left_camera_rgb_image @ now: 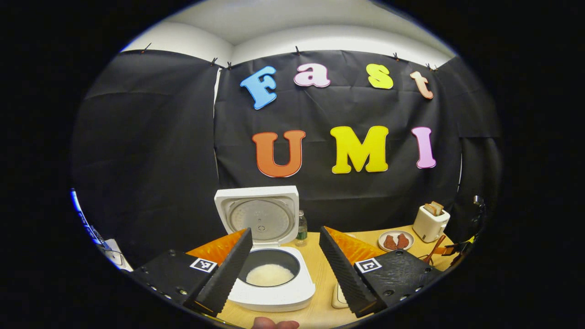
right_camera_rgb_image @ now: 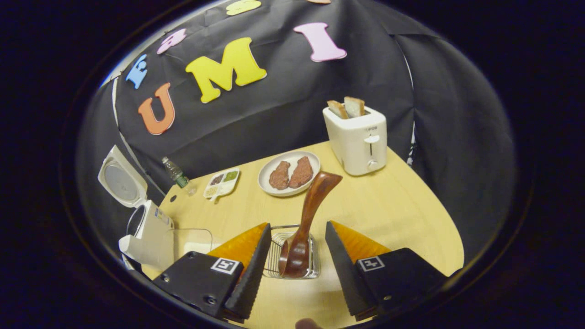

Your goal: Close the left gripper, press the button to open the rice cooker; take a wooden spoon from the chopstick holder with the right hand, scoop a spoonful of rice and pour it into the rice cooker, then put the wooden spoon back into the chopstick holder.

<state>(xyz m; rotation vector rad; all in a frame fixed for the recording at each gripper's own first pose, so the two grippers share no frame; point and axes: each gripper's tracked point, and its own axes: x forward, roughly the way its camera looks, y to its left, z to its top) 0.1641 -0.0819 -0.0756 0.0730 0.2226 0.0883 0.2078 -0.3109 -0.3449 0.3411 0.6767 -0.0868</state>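
Note:
The white rice cooker [left_camera_rgb_image: 279, 299] stands open on the wooden table, its lid [left_camera_rgb_image: 263, 214] upright and white rice [left_camera_rgb_image: 269, 275] in the dark pot. My left gripper [left_camera_rgb_image: 285, 230] hovers just in front of it, open and holding nothing. In the right gripper view, the brown wooden spoon [right_camera_rgb_image: 311, 203] stands bowl-down in the wire chopstick holder [right_camera_rgb_image: 273, 256], handle leaning away. My right gripper [right_camera_rgb_image: 297, 226] is open, one finger on each side of the holder, not touching the spoon. The cooker [right_camera_rgb_image: 148, 230] also shows at the left there.
A white toaster [right_camera_rgb_image: 358, 137] with two bread slices stands at the back right. A plate [right_camera_rgb_image: 269, 188] with two meat pieces, a small divided dish [right_camera_rgb_image: 221, 183] and a small bottle [right_camera_rgb_image: 178, 176] sit along the back. A clear container [right_camera_rgb_image: 192, 240] is beside the cooker.

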